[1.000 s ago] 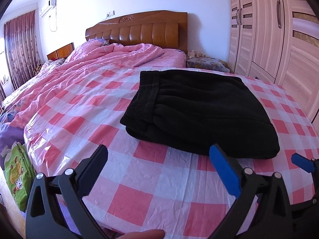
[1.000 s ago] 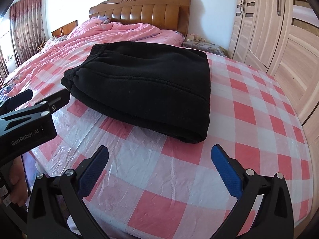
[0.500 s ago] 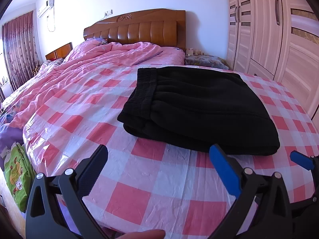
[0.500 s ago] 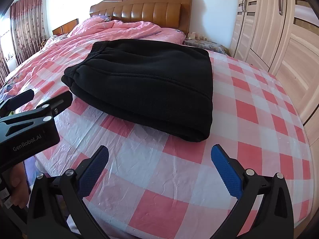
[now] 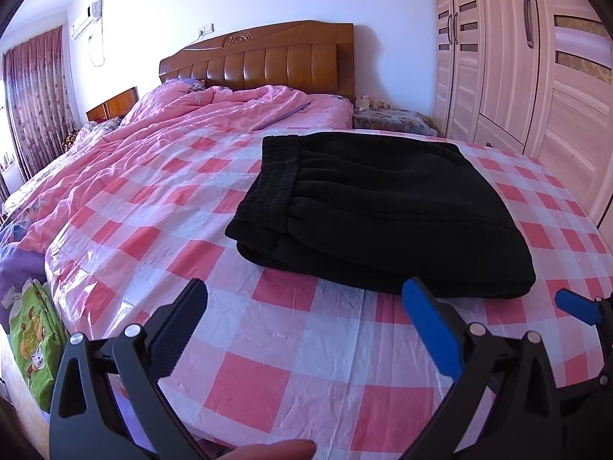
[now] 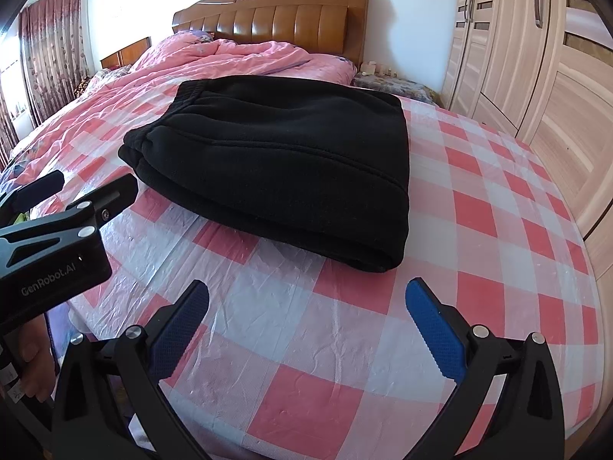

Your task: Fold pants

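At the bed's [image 5: 268, 375] near edge, pants [image 5: 383, 211] lie folded.
We hold both tongs, left [image 5: 302, 326] and right [image 6: 306, 322], apart and empty, clear of the stack.

matt fleecy black pants [image 6: 291, 153] on glossy crinkled plastic sheet [image 6: 291, 329]

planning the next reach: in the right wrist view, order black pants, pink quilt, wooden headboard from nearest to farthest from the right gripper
1. black pants: folded on the checked cover, just ahead of the open right gripper.
2. pink quilt: bunched beyond the pants, toward the head of the bed.
3. wooden headboard: farthest, against the wall.
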A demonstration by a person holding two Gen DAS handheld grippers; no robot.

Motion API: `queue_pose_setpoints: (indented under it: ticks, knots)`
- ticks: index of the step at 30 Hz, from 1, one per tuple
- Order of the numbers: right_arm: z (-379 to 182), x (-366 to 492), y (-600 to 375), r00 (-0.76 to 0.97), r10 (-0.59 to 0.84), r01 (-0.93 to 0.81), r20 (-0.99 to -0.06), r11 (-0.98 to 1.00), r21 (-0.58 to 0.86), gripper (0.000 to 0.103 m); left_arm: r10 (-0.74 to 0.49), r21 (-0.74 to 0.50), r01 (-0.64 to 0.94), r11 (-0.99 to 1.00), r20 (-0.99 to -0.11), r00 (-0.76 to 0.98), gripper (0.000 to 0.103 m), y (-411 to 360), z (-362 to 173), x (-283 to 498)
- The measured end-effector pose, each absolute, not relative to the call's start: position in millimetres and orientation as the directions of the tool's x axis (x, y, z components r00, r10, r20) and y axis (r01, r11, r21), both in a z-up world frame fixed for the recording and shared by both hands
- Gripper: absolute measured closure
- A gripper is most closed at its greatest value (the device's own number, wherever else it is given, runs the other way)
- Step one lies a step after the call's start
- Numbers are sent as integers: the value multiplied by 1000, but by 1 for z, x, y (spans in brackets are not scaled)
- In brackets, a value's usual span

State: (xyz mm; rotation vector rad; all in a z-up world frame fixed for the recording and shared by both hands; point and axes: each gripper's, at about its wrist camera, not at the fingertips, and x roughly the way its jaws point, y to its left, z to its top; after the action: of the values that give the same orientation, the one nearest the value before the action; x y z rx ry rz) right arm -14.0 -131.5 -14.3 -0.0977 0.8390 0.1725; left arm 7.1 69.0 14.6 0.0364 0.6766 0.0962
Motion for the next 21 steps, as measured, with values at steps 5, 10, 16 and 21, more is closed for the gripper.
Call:
queue_pose_setpoints:
  ticks: [5, 10, 16, 21]
  knots:
    - [-15, -14, -132, 655, 114, -190, -747, 982, -17, 4, 119, 97, -76, 992, -607, 786, 1, 65, 16, 4]
    - [-15, -15, -131, 655, 114, -193, -747, 981, -19, 4, 129, 118, -73, 990, -592, 795, 1, 61, 17, 1]
    - [-16, -16, -131, 654, 114, -189, -748, 982, -15, 4, 121, 121, -61, 991, -594, 795, 1, 61, 16, 1]
    - [-17, -17, -130, 653, 114, -187, -748, 982, -13, 4, 100, 99, -50, 994, -603, 791, 1, 62, 13, 1]
